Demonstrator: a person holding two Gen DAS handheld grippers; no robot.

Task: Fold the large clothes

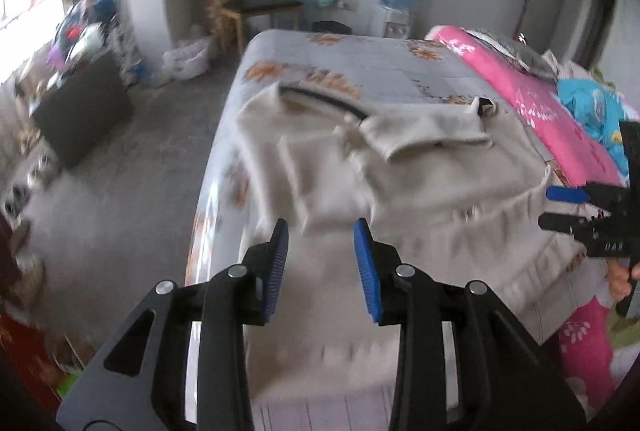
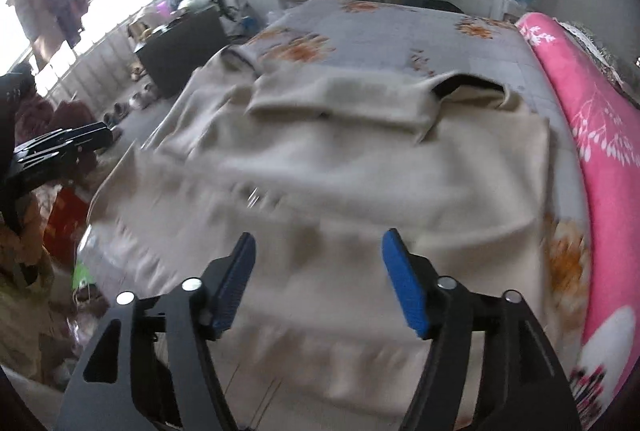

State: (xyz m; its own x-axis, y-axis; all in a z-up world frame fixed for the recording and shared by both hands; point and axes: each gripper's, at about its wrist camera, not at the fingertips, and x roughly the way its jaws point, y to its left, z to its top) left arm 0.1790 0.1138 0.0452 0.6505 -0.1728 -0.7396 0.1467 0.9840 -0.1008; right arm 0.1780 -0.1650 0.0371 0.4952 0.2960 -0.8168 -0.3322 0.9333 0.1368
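A large beige garment (image 1: 420, 191) (image 2: 340, 171) lies spread on the bed (image 1: 380, 67) (image 2: 400, 31). One sleeve (image 1: 424, 137) (image 2: 340, 99) is folded across its upper part, and the cuffs show a black lining. My left gripper (image 1: 321, 231) hovers over the garment's near left part, open, with nothing between its blue pads. My right gripper (image 2: 319, 237) hangs over the near hem with its jaws wide and empty. Each gripper also shows in the other's view: the right gripper (image 1: 556, 207) at the right edge, the left gripper (image 2: 106, 137) at the left edge.
A pink flowered blanket (image 1: 520, 91) (image 2: 592, 131) runs along the bed's right side, with blue bedding (image 1: 592, 107) on it. Left of the bed are grey floor, a dark box (image 1: 80, 119) and shoes. A wooden chair (image 1: 256, 7) and a water dispenser (image 1: 398, 3) stand at the far wall.
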